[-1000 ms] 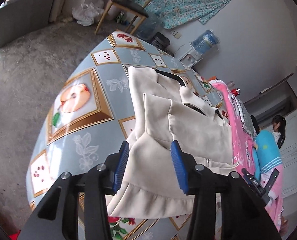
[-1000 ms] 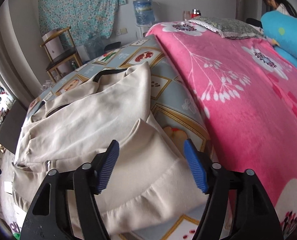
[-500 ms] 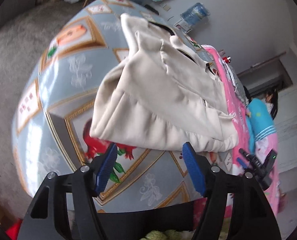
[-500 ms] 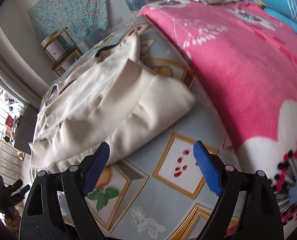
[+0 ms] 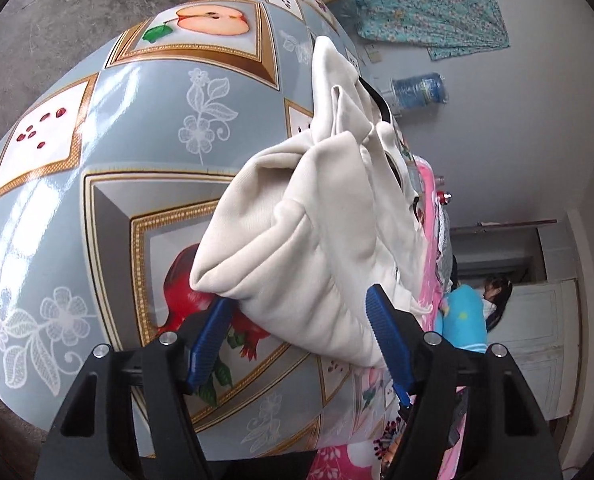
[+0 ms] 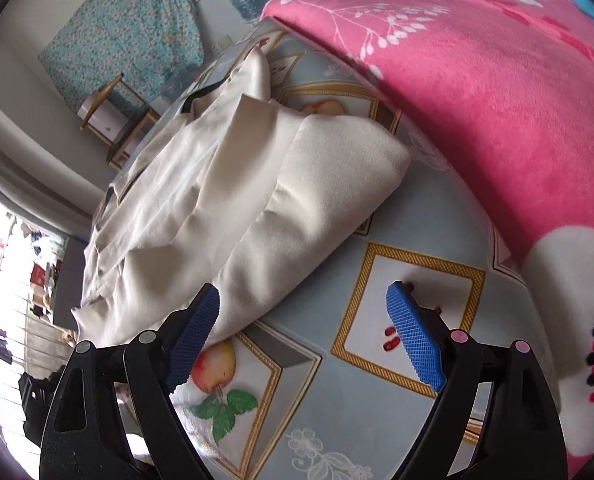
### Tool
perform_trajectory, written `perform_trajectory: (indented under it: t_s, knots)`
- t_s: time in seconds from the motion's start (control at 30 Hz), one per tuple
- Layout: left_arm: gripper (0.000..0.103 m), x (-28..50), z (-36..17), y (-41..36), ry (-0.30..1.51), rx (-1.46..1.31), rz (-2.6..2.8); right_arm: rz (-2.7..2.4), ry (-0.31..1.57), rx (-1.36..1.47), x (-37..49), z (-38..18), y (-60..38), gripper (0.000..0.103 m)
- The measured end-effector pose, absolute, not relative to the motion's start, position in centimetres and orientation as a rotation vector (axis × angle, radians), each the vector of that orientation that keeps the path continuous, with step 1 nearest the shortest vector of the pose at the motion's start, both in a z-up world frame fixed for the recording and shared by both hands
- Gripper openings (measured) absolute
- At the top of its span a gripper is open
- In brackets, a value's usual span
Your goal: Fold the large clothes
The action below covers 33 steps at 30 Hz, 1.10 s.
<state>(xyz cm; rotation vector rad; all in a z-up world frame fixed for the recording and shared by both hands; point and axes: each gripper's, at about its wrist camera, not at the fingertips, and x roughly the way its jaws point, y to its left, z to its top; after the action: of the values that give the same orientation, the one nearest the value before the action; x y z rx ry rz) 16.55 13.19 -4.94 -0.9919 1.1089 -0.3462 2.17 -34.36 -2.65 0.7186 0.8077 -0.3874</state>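
Your left gripper [image 5: 297, 332] sits at the bottom of the left wrist view with its blue pads spread apart. The folded edge of the cream garment [image 5: 317, 248] bulges down between them, but neither pad presses on the cloth, so that tool is open and holds nothing. The garment fills the middle of that frame, bunched in thick folds, with a black trim line running along its upper right part. It lies on the tablecloth [image 5: 97, 152], a glossy grey-blue sheet printed with gold-framed fruit pictures; a red pomegranate panel shows just under the cloth's lower left corner.

Your right gripper [image 6: 303, 334] is at the bottom of the right wrist view, and its jaws stand wide too. The left pad [image 6: 195, 330] lies just beside the near edge of the garment [image 6: 257, 200]; whether it touches, you cannot tell from here. The right pad hangs over a bare printed panel with small red seeds. Nothing is clamped, so this tool is open as well. There the garment spreads from the centre toward the upper left of the frame. A pink blanket [image 6: 477, 80] with white flowers covers the upper right, its edge near the garment's right corner.
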Motion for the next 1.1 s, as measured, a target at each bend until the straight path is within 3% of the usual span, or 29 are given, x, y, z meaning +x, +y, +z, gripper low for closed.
perform_trajectory:
  t_s: [0.17,0.23,0.3,0.37,0.47,0.6,0.8,1.1]
  knots:
    - [0.063,16.8,-4.4,12.3,1.076,-0.948,-0.262,-0.410,0.748,0.753,2.5,-2.5,-35.1,0.082]
    - [0.053,16.8,-4.2,11.9,1.066,-0.910,-0.213,-0.424,0.721,0.771,2.7,-2.6,-35.5,0.079]
    - [0.037,17.0,-4.1,11.4,1.059,-0.843,-0.157,-0.448,0.703,0.780,2.9,-2.6,-35.8,0.074]
    - [0.030,17.2,-3.7,10.7,1.054,-0.741,-0.120,-0.474,0.684,0.783,3.2,-2.7,-35.9,0.068]
    - [0.020,17.3,-3.2,9.3,1.026,-0.584,-0.110,-0.517,0.676,0.764,3.7,-2.7,-35.8,0.052]
    - [0.014,17.1,-2.2,7.8,0.958,-0.396,-0.118,-0.552,0.687,0.703,4.5,-2.6,-35.7,0.007]
    - [0.011,17.5,-0.9,8.2,0.896,-0.333,-0.130,-0.513,0.674,0.592,3.9,-0.1,-33.3,0.005]
    - [0.007,17.3,0.6,10.6,0.836,-0.309,-0.076,-0.425,0.667,0.639,1.8,0.7,-30.0,0.004]
